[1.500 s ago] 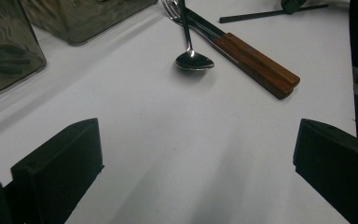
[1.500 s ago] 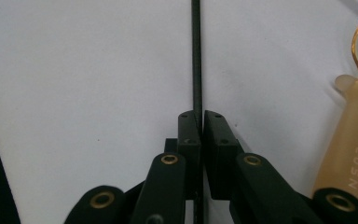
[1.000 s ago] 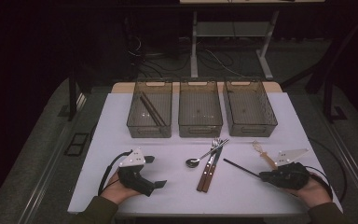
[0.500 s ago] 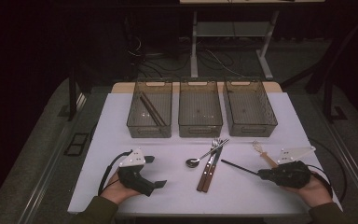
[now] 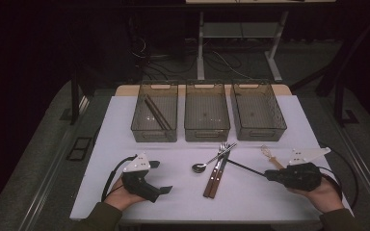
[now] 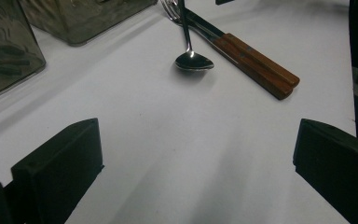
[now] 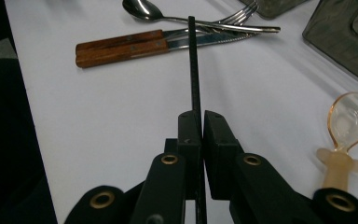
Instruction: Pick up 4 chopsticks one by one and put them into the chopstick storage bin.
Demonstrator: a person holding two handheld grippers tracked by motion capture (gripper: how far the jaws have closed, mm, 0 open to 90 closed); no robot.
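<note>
the right gripper clamps a thin black stick near the desk's right front edge; its view alone reveals the grip. the left gripper gapes wide, holding nothing, near the left front edge.

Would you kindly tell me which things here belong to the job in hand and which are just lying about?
In hand: right gripper, shut on a black chopstick; left bin already holding chopsticks.

Lying about: metal spoon, wooden-handled cutlery, plastic spoon, the open left gripper.

The chopstick is thin, black and straight, clamped at one end in the right gripper. It juts out level above the table, its tip near the spoon.
</note>
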